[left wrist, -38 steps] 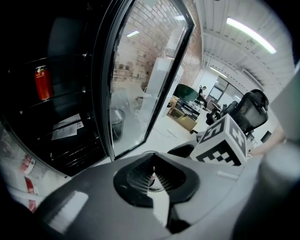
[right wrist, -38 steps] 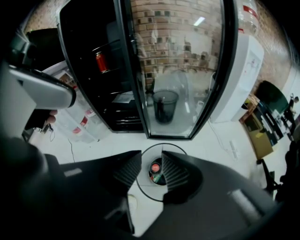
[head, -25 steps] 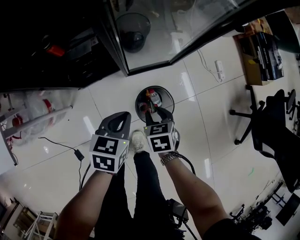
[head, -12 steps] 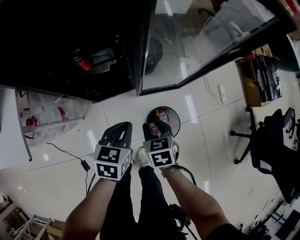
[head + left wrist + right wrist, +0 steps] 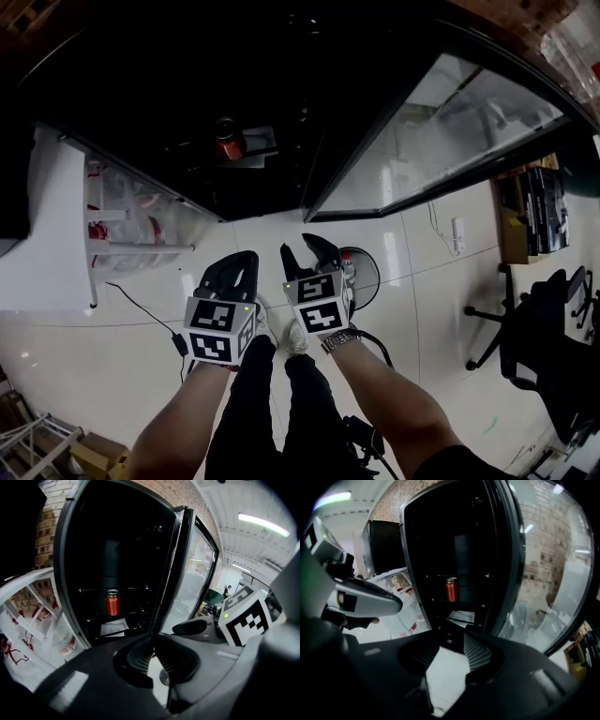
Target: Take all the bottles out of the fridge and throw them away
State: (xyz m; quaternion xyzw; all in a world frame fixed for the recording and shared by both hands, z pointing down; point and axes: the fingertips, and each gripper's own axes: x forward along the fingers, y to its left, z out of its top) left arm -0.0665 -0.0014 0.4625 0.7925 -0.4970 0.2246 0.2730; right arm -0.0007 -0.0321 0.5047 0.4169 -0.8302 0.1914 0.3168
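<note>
Glossy white tile floor (image 5: 112,347), open black fridge (image 5: 281,112); left claw (image 5: 246,257) pressed together, right claw (image 5: 306,249) just opening, empty.

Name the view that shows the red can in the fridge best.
The left gripper view: the red can shows upright, largest and clearest there. The right gripper view shows it smaller, and the head view sees it dimly from above.

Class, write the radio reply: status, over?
Left gripper shut, empty. Right gripper just opening, empty. Red can on fridge shelf. Door open, nothing blocking.
</note>
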